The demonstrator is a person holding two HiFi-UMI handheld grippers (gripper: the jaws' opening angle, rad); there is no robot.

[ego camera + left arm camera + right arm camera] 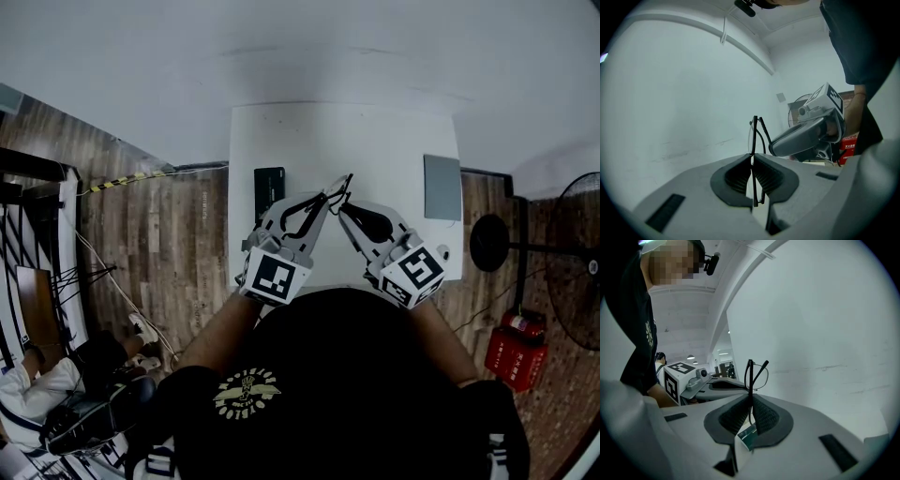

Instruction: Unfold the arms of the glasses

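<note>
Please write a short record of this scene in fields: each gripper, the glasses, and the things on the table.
left hand-held gripper: shut on the glasses
right hand-held gripper: shut on the glasses
glasses: held up between both, over the white table
glasses arms: one angled off the frame; the rest unclear
on the table: black flat object; grey flat object

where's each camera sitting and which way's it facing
Head view: on the person's head, facing steeply down at the white table; shows shirt, forearms, left gripper, right gripper.
Left gripper view: on the left gripper, along its fingers shut on the glasses; right gripper at right.
Right gripper view: on the right gripper, along its fingers; left gripper at left.
All share the glasses.
</note>
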